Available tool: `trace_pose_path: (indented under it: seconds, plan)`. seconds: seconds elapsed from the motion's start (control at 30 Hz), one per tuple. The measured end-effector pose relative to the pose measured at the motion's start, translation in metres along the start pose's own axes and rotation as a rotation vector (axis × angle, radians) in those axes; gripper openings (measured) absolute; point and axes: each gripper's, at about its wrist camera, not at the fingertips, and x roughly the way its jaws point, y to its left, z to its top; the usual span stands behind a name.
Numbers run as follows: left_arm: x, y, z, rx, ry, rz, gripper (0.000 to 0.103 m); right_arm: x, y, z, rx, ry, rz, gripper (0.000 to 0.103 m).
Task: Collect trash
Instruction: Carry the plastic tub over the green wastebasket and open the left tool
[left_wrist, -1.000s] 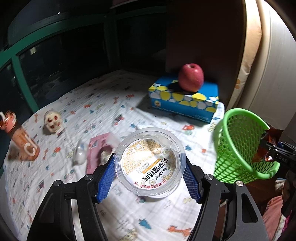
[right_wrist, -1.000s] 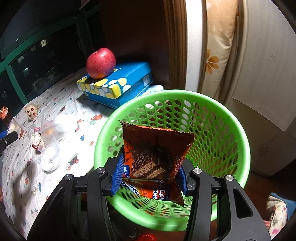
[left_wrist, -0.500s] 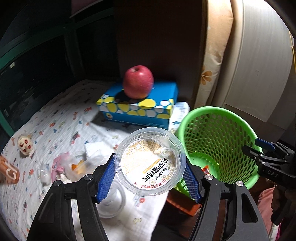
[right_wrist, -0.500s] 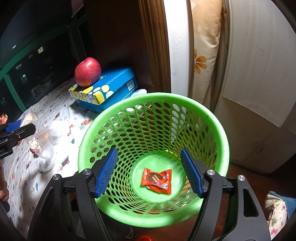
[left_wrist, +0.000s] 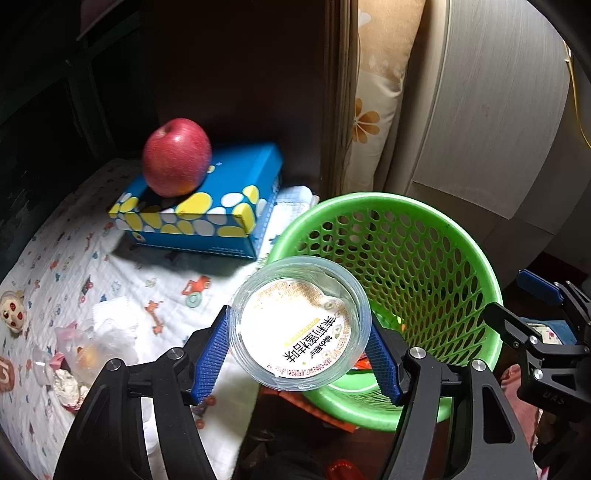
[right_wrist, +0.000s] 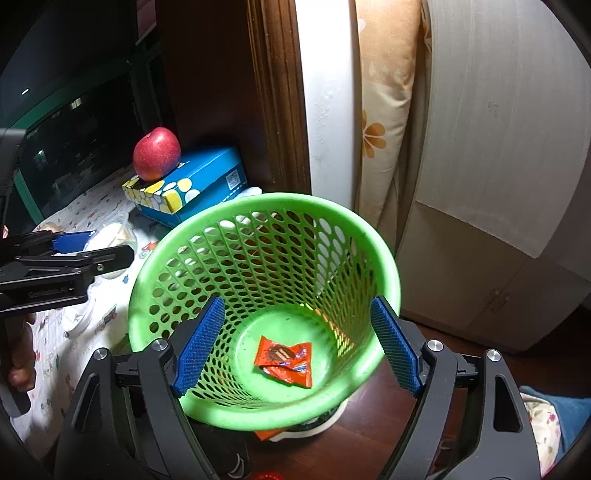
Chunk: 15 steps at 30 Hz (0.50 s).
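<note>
The left gripper (left_wrist: 300, 349) pinched a clear round plastic cup (left_wrist: 300, 323) with a printed paper lid between its blue pads, holding it just at the near rim of the green perforated plastic basket (left_wrist: 436, 236) — partly over the opening. The right gripper (right_wrist: 295, 345) hung above that basket with its fingers spread wide and nothing between them. An orange snack wrapper (right_wrist: 285, 360) lay flat on the basket's floor. Beyond the basket, on a patterned white cloth (left_wrist: 74, 266), a red apple (left_wrist: 176, 161) sat on a blue spotted tissue box (left_wrist: 207, 206) — well apart from the cup.
</note>
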Motion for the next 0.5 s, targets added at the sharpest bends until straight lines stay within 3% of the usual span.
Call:
trace_pose_path:
  seconds: [0.13, 0.37, 0.5]
  plan:
    - [0.011, -0.010, 0.002, 0.004, 0.025, -0.020, 0.067, -0.001, -0.011, -0.004, 0.021, 0.001, 0.001, 0.081]
    - [0.017, -0.022, 0.005, 0.005, 0.032, -0.040, 0.082, -0.004, -0.023, -0.008, 0.048, 0.011, 0.006, 0.081]
    - [0.011, -0.021, 0.004, -0.002, 0.017, -0.032, 0.083, -0.005, -0.023, -0.009, 0.049, 0.012, 0.012, 0.081]
